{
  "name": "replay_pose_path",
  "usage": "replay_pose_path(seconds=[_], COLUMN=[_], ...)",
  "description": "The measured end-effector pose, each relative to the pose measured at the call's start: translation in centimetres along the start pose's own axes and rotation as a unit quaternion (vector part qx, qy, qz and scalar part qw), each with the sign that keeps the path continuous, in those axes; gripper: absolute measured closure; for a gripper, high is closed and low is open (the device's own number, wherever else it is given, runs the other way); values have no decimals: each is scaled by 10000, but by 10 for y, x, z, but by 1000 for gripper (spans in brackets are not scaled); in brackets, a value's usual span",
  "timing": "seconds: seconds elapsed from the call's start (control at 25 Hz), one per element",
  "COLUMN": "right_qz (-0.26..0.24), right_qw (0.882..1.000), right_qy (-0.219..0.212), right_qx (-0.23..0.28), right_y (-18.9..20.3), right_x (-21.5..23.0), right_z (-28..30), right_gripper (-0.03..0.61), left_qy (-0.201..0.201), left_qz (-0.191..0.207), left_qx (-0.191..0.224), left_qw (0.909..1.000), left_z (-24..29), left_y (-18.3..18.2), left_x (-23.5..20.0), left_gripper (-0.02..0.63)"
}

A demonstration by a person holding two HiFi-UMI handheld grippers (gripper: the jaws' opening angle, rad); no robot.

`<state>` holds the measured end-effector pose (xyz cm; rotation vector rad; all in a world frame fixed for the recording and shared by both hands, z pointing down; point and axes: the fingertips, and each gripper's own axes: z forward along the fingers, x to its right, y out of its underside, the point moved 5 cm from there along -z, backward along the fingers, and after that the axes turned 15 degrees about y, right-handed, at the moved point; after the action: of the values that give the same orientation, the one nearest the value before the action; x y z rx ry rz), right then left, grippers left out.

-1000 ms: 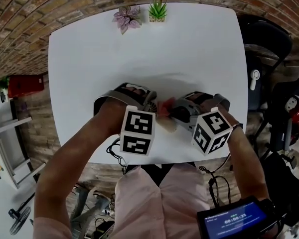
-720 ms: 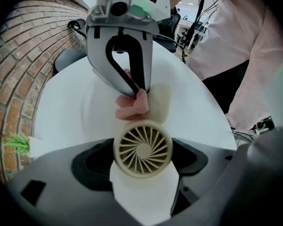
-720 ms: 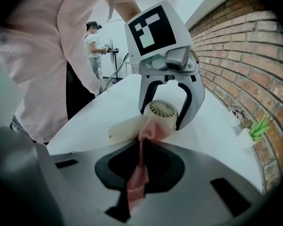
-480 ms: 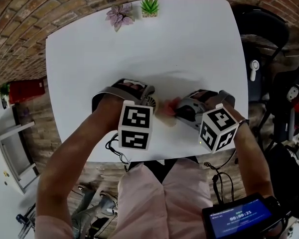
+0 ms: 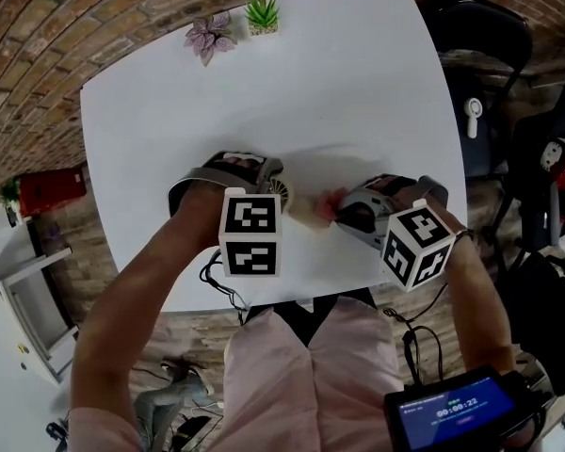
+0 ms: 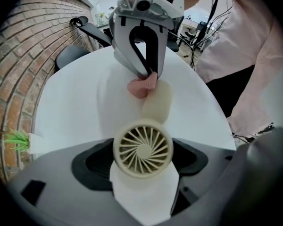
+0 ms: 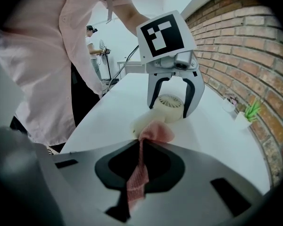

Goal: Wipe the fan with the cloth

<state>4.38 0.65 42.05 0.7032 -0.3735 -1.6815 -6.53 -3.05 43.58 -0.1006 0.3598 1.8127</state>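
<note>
**Here, the cloth [image 7: 154, 132] presses on the fan [image 6: 143, 148] handle**

Low in the middle of the head view, both tools meet over the near part of the white table [image 5: 358, 92]. The left hand-held gripper [image 7: 171, 110] is closed on the round grille head of the small cream fan, one jaw on either side of the rim. In the left gripper view that head fills the gap between the jaws at the bottom of the frame. The fan's handle runs away from it toward the upper centre of the frame.

The right hand-held gripper [image 6: 148, 74] comes in from the opposite side, its jaws pinched together on the pink cloth. A bunched end of the cloth sticks out past the jaw tips and touches the far end of the fan handle. In the right gripper view a strip of the same cloth trails back between the jaws toward the bottom of the frame.

In the head view the fan lies between the two marker cubes, left of the cloth, and a hand wraps each gripper body.

At the top left of the head view, on the far edge of the table, stand a purple-leaved plant [image 5: 207, 38] and a green plant [image 5: 261, 14] just beside each other. They are well apart from the fan. A dark chair [image 5: 485, 26] sits off the table's upper right corner. A lit screen [image 5: 457, 412] shows at the lower right.
</note>
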Motion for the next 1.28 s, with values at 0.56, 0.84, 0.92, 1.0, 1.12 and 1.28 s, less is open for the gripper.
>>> replay_pose_path(seconds=[0.56, 0.84, 0.92, 1.0, 1.12, 1.28], right_qz=[725, 1058, 1205, 1373, 1591, 1775], right_qw=[9962, 9915, 9884, 9842, 9768, 9693], right_qy=[477, 749, 893, 1086, 1416, 1692], right_qx=[-29, 148, 223, 258, 225, 172], right_y=[-5, -28, -36, -41, -45, -51], right_x=[-33, -58, -63, -67, -69, -71], right_z=[-6, -2, 0, 4, 10, 17], right_gripper=[554, 554, 553, 552, 552, 552], left_qy=[-143, -194, -202, -207, -208, -214], left_qz=[-926, -1368, -1378, -1383, -1373, -1388], left_qx=[112, 162, 191, 197, 214, 216], left_qw=[9955, 9903, 9901, 9900, 9901, 9899], left_z=[0, 1, 1, 1, 0, 0], left_y=[8, 11, 12, 12, 12, 13], left_x=[-5, -4, -4, -4, -5, -4], left_gripper=[241, 241, 241, 241, 241, 241])
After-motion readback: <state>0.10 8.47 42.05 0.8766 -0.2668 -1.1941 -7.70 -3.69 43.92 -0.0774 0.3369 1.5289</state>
